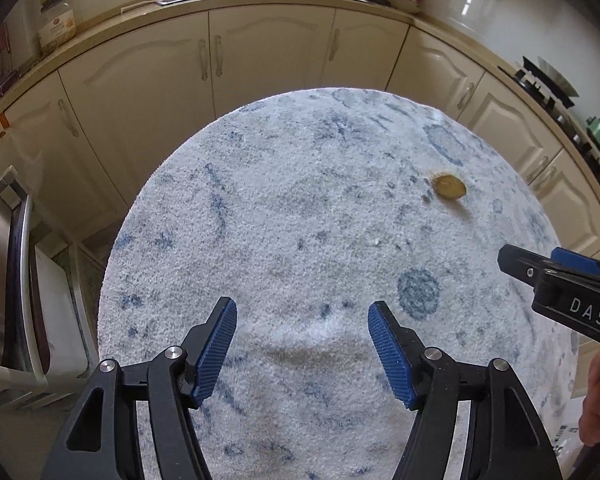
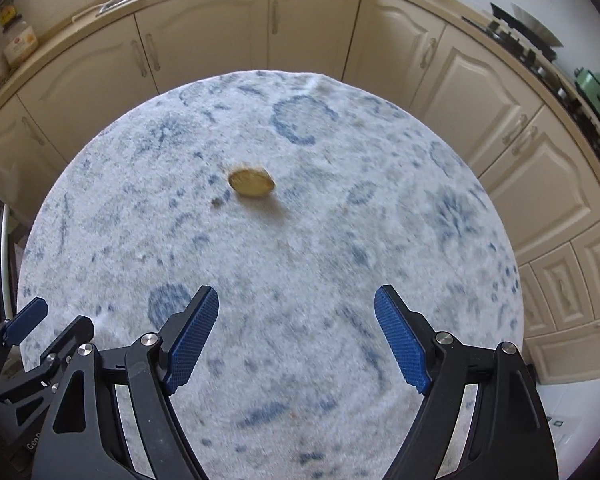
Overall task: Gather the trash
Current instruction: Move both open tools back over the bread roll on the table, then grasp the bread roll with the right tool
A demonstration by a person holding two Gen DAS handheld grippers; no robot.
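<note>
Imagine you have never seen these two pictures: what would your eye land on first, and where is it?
First, the small yellow-brown scrap lying alone on the white-and-blue patterned rug, towards its far side, with a tiny dark crumb just beside it. Next, the two pairs of blue-padded tongs low in the foreground, left and right, both open and empty above the rug. Cream kitchen cabinets curve around behind.

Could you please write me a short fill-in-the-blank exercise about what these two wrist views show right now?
1. The yellowish scrap lies on the blue-and-white ____.
2. Between the left gripper pads there is ____.
3. The right gripper stands ____, with empty jaws.
4. The cabinets behind the rug have their doors ____.

Missing words: rug; nothing; open; closed
</note>
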